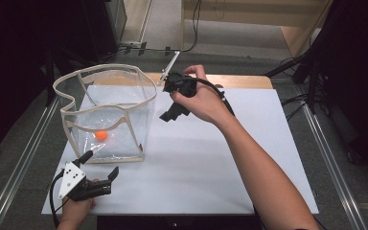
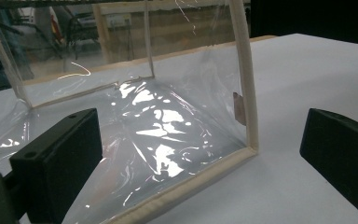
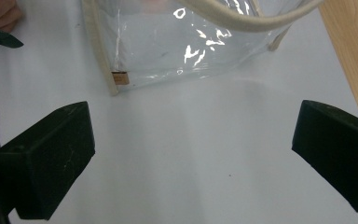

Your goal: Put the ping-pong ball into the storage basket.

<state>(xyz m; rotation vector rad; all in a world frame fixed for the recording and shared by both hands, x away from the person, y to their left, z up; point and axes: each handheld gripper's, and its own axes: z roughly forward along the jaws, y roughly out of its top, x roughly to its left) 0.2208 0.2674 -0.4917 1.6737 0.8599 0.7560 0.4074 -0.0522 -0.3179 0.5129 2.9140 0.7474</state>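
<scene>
A clear plastic bag (image 1: 106, 112) with cream trim stands open on the left of the white table top (image 1: 211, 163). A small orange ball (image 1: 101, 135) lies on its floor. My left gripper (image 1: 99, 166) rests low at the front left, open, its jaws pointing at the bag's near bottom edge (image 2: 186, 186). My right gripper (image 1: 170, 103) is held above the table just right of the bag, open and holding nothing. In the right gripper view the bag's side (image 3: 168, 42) lies ahead of the open jaws, beyond bare white surface.
A wooden strip (image 1: 239, 81) runs along the table's back edge, with a thin metal rod (image 1: 170, 67) leaning there. Metal rails (image 1: 24, 143) flank both sides. Open white surface spreads across the middle and right of the table. Cables lie on the floor behind.
</scene>
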